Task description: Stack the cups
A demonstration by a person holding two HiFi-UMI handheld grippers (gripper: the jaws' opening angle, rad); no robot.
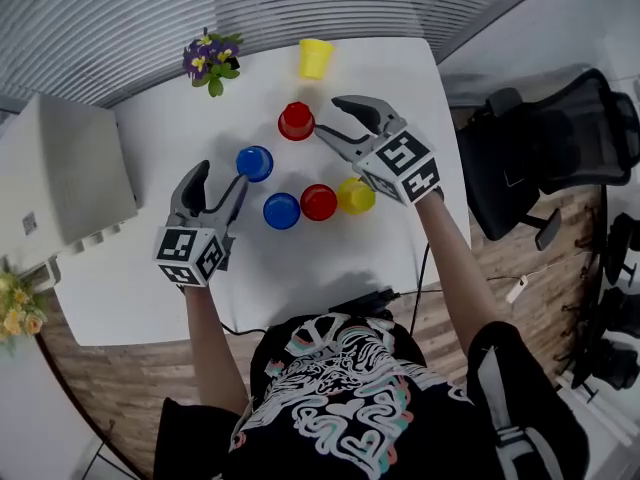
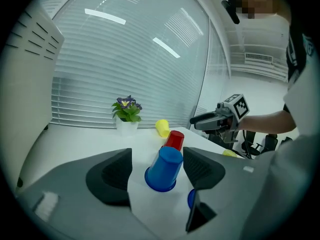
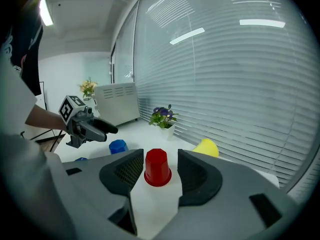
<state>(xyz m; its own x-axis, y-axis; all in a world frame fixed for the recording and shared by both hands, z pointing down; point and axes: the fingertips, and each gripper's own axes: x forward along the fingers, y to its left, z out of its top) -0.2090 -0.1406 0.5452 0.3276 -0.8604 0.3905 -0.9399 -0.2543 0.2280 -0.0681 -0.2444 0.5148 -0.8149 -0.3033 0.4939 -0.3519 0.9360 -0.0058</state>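
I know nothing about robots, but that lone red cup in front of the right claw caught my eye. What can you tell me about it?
The red cup looks like glossy plastic, with faceted sides that narrow to a flat base. It stands upright but upside down, rim on the white table, toward the far side. It is alone and touches no other cup. The right claw is open, and its jaws frame the cup without pressing on it.

The table [image 1: 300,278] carries a plant [image 1: 210,60]. Right of the plant lies a yellow cup [image 1: 314,58]. Nearer than the plant stand red cups [image 1: 296,120], blue cups [image 1: 254,162] and a second yellow cup [image 1: 354,195].
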